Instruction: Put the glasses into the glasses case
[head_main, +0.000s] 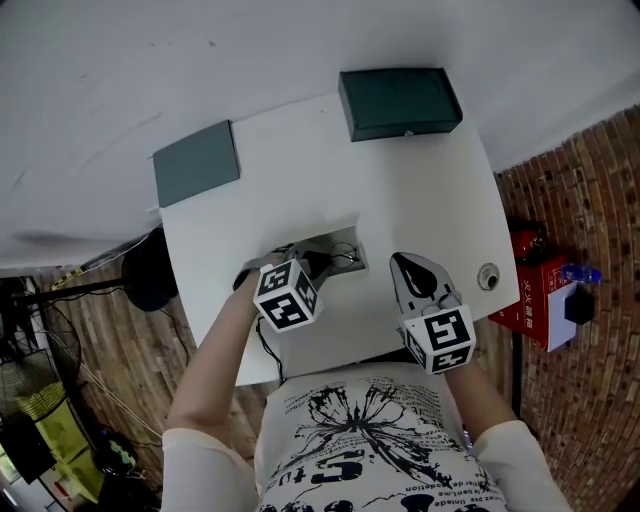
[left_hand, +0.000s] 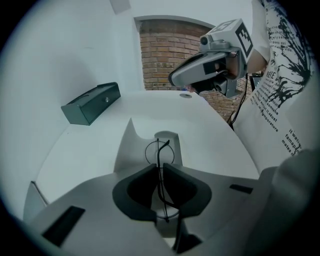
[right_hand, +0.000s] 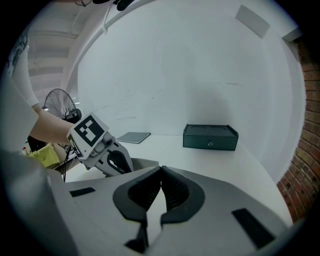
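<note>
Thin black wire-framed glasses (left_hand: 159, 150) are pinched edge-on between the jaws of my left gripper (left_hand: 158, 168), which is shut on them. They hang just over a pale grey cloth (left_hand: 131, 147) on the white table (head_main: 420, 200). In the head view the left gripper (head_main: 322, 263) is at the table's near middle, with the glasses (head_main: 346, 259) at its tip. The dark green glasses case (head_main: 400, 103) stands closed at the far right corner, well away. My right gripper (head_main: 413, 272) hovers to the right, shut and empty; its jaw tips (right_hand: 161, 169) meet.
A flat grey-green pad (head_main: 197, 162) lies at the far left corner of the table. A small round fitting (head_main: 487, 276) sits near the right edge. A red box (head_main: 538, 298) stands on the brick floor to the right, and a fan (right_hand: 61, 105) to the left.
</note>
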